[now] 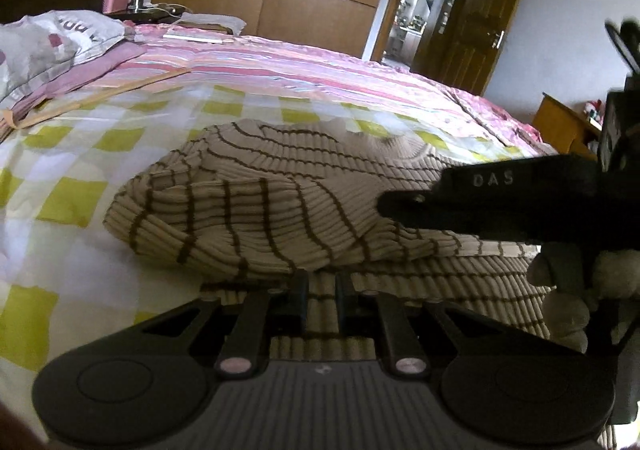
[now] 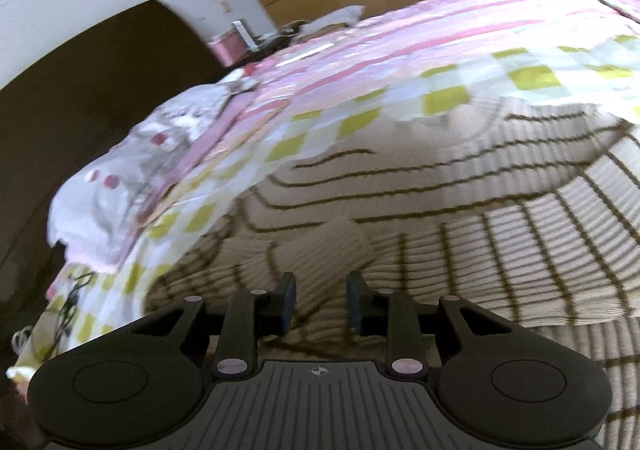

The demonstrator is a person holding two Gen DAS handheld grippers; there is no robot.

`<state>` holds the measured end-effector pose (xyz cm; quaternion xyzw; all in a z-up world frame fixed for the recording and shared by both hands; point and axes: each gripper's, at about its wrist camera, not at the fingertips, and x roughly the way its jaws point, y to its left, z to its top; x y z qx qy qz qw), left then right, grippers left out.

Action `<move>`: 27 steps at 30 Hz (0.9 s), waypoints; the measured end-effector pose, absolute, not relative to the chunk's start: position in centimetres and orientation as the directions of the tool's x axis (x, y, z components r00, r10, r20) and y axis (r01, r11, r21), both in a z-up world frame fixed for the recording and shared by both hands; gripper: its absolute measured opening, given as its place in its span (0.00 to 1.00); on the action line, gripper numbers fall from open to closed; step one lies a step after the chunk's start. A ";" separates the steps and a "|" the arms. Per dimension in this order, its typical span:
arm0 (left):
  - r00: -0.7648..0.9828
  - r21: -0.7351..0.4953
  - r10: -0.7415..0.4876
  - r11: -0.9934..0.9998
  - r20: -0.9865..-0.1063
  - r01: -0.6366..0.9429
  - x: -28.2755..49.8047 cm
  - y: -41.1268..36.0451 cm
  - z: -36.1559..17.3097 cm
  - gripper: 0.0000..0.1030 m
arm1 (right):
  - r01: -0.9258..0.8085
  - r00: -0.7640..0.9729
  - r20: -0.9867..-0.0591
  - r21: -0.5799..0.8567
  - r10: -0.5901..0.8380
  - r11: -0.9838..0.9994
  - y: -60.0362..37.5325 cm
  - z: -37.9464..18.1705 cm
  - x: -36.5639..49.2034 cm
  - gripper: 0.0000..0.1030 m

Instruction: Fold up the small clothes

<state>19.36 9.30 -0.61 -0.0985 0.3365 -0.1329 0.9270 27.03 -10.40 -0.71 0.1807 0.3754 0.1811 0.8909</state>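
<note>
Two grippers are working one striped knit top [image 1: 256,206] lying on the bed [image 1: 80,154]. The left gripper [image 1: 322,292] is pinching its near edge between nearly closed jaws; the right gripper [image 2: 321,300] is standing open over a folded flap. A fold seems underway; next probably comes smoothing it flat.

Black left gripper [image 1: 322,296] with ribbed grey base, silver pivot screws, right gripper [image 2: 321,304] blue-padded, stamped "DAS"

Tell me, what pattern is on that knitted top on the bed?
Beige ribbed knit top with thin dark brown stripes, clearest in the left wrist view.
</note>
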 end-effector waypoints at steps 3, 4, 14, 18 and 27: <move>0.747 -0.279 -0.307 0.945 -0.589 0.168 19.5 10.3 -0.7 0.20 | -0.134 0.659 -0.613 0.474 0.435 0.870 -11.1 -1.3 27.9 0.28; 0.750 -0.284 -0.307 0.945 -0.585 0.165 19.6 10.6 -0.7 0.20 | -0.126 0.657 -0.614 0.483 0.438 0.867 -11.1 -1.5 28.1 0.28; 0.759 -0.285 -0.331 0.938 -0.561 0.199 19.3 10.8 -0.6 0.25 | -0.083 0.648 -0.608 0.543 0.459 0.836 -10.6 -2.8 28.8 0.32; 0.766 -0.263 -0.340 0.937 -0.546 0.228 18.9 10.3 -0.4 0.30 | -0.092 0.650 -0.597 0.553 0.471 0.828 -10.6 -2.5 28.9 0.17; 0.792 -0.318 -0.362 0.921 -0.492 0.224 18.6 11.6 0.1 0.40 | -0.099 0.685 -0.511 0.640 0.519 0.762 -13.0 1.0 27.8 0.03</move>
